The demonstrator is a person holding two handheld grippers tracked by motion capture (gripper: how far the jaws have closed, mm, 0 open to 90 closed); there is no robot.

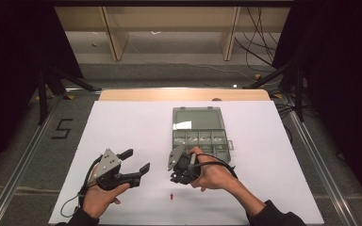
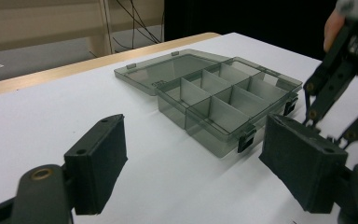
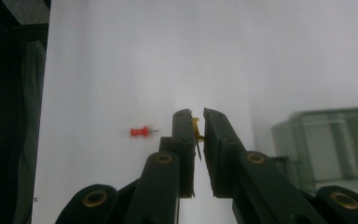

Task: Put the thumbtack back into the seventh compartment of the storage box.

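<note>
On the left, our left gripper [image 1: 134, 167] hovers over the white table [image 1: 122, 122] with its jaws spread wide and nothing between them. Low in the middle lies a red pushpin [image 1: 171, 194] — loose on the table, just below our right hand. Our right gripper [image 3: 197, 122] has its 2 jaws nearly pressed together, pinching a yellow pushpin [image 3: 196, 128] — its pin pointing back between the jaws. Just beyond it to the right sits the clear compartment box [image 1: 202, 139], lid laid open flat.
</note>
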